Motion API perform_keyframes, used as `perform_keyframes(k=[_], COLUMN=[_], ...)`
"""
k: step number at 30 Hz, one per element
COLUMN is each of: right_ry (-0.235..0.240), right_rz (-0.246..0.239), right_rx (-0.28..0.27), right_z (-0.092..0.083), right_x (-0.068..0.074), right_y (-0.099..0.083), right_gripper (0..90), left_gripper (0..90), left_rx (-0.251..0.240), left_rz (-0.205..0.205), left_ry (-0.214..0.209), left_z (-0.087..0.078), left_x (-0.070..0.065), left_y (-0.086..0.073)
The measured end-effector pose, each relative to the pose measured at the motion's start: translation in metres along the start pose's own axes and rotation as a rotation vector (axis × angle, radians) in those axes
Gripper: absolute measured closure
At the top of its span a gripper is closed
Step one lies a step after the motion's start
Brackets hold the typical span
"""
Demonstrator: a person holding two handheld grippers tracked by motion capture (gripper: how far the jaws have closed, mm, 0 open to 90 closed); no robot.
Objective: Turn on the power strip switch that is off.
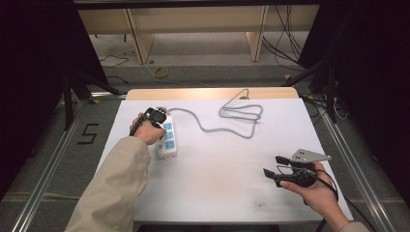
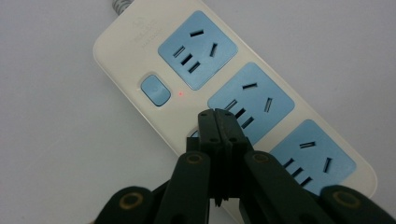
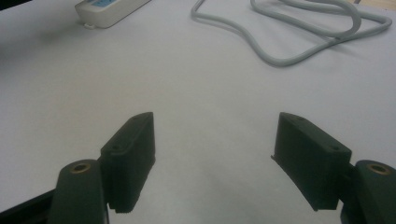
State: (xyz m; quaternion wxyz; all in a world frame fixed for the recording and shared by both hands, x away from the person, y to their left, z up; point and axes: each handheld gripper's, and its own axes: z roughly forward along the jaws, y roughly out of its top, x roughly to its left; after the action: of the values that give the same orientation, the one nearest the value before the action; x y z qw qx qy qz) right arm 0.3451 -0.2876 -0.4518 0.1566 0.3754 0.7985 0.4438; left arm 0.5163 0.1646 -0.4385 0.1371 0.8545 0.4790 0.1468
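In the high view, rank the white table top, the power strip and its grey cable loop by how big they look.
1. White table top, by far the largest.
2. Grey cable loop, spread wide across the far side.
3. Power strip, the smallest, partly covered by the left tool.

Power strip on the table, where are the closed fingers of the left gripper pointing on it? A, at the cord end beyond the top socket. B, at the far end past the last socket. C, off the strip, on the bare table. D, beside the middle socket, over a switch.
D: in the left gripper view the left gripper has its fingers closed together, tips beside the middle socket of the power strip, covering a blue switch there.
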Motion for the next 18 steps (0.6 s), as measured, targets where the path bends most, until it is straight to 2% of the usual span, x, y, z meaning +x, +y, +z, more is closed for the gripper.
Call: perform_keyframes(k=[18], right_ry=[0.003], right_rz=[-0.003], right_rx=[-0.001], right_z=[0.0001], right_x=[0.0001], right_y=[0.0003], right_gripper=[29.6], left_gripper=[90.0], left_rx=[-0.012], left_rz=[0.004], left_ry=[-0.001], left_z=[-0.0013], left_x=[-0.0015], left_y=[-0.0015])
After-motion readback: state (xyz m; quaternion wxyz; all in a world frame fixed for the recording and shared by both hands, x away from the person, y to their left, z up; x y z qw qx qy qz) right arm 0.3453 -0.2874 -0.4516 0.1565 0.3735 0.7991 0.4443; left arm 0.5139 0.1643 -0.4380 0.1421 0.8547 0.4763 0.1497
